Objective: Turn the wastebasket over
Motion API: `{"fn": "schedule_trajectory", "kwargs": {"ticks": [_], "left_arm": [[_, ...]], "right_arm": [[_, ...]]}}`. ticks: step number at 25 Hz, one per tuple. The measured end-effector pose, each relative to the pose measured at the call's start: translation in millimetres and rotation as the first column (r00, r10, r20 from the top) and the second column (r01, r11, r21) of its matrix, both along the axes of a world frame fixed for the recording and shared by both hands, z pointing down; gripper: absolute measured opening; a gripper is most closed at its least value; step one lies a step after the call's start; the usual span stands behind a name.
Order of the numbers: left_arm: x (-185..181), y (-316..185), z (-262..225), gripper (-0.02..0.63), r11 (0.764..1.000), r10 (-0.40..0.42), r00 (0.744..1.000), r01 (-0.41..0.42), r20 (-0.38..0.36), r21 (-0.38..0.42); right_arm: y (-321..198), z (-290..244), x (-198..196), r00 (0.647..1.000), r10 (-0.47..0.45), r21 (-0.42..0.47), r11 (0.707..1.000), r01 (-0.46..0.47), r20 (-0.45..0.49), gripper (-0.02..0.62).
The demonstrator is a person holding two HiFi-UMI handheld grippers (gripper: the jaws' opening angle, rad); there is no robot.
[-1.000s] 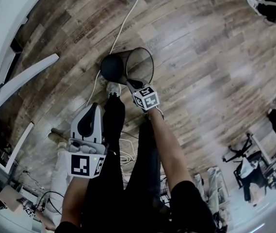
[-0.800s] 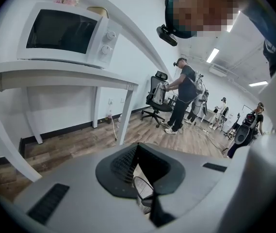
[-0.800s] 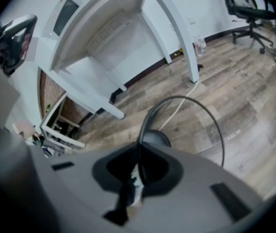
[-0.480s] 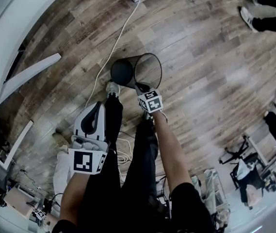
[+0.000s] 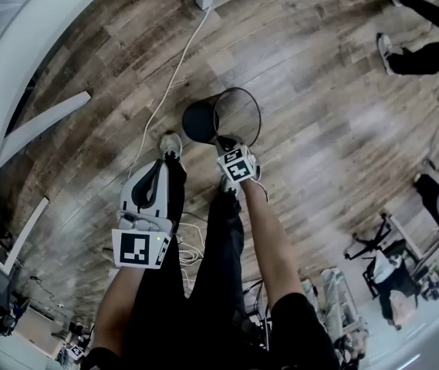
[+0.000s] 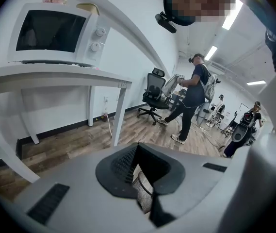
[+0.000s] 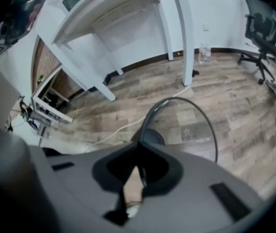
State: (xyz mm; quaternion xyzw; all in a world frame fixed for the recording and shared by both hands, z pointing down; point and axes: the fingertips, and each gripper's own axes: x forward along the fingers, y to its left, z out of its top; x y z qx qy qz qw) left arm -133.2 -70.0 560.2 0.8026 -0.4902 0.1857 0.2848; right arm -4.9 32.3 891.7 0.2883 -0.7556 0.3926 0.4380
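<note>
item: black mesh wastebasket tipped on its side over the wood floor; base toward nine o'clock, mouth toward three | right gripper: jaws nearly closed, pinching the rim at its six o'clock | left gripper: at seven o'clock, well apart; jaws together, empty | white cable: runs off toward eleven o'clock

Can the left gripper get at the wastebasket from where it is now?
Probably yes: the left gripper points at the wastebasket across the floor, with only the person's own shoe near its path; the right gripper clamps it.
</note>
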Motion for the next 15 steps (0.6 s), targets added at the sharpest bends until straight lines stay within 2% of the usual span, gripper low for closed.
{"fn": "schedule_trajectory", "kwargs": {"ticks": [8, 15], "left_arm": [[11, -5, 10, 0.034, 1.000, 0.024, 1.000, -0.024, 0.002, -0.014], [21, -8, 15, 0.034, 0.999, 0.032, 0.999, -0.032, 0.001, -0.017]], "right_arm": [[-6, 9, 29, 0.991, -0.101, 0.006, 0.995, 0.102, -0.082, 0.046], [-21, 11, 52, 0.970, -0.187, 0.033, 0.980, 0.194, -0.154, 0.046]]}}
